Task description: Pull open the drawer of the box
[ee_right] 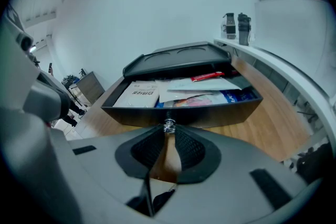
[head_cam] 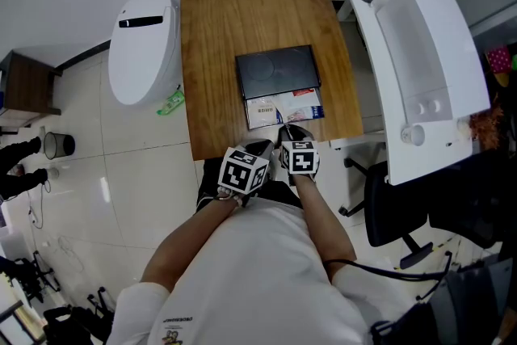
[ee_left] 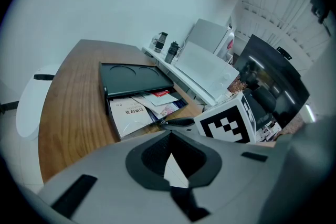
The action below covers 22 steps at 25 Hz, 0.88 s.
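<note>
Fingertips (ee_right: 149, 148) of the right gripper (ee_right: 169, 132) are clenched on the small silvery knob (ee_right: 169, 125) at the middle of the dark drawer front (ee_right: 210, 113). That drawer is slid well out of the flat black box (ee_right: 176, 60), and white booklets and coloured leaflets (ee_right: 144, 94) lie exposed inside. The box sits on the brown wooden table (head_cam: 234, 4), with the drawer reaching toward its near edge.

The left gripper (ee_left: 170, 136) hangs just beside the right one, its jaws closed on nothing and off the drawer.

The pull looks nearly finished. Any further travel calls for a straight, level draw toward the person so the box does not slide, then releasing the knob. A white curved desk (head_cam: 428, 52) stands to the right.
</note>
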Each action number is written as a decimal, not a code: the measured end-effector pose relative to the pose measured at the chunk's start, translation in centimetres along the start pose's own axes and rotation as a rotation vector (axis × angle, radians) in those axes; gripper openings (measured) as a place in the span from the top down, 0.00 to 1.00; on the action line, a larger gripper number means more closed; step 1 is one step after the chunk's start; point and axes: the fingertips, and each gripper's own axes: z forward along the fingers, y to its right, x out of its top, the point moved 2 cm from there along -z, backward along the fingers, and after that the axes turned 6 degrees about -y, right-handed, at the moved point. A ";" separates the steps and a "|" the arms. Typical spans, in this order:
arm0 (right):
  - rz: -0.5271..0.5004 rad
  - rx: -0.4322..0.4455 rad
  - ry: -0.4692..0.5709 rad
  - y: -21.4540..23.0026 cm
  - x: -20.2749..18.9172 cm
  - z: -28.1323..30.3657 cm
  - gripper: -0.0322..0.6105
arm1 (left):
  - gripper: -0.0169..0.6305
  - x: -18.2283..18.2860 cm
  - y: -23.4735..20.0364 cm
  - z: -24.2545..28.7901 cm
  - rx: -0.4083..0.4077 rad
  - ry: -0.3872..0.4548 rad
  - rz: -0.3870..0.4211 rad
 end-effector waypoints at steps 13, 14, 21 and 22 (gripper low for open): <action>-0.002 0.002 -0.002 -0.1 -1.1 -0.5 0.87 | 0.97 -0.9 0.8 0.5 -0.011 -0.017 -0.003; -0.002 0.002 -0.003 -0.1 -1.2 -0.6 0.87 | 0.97 -1.0 0.9 0.6 -0.013 -0.019 -0.002; 0.001 0.008 -0.003 -0.1 -2.0 -1.2 0.87 | 0.97 -1.5 1.5 0.8 -0.014 -0.027 -0.002; 0.002 0.010 -0.003 -0.1 -2.0 -1.2 0.87 | 0.97 -1.6 1.6 0.8 -0.014 -0.028 -0.002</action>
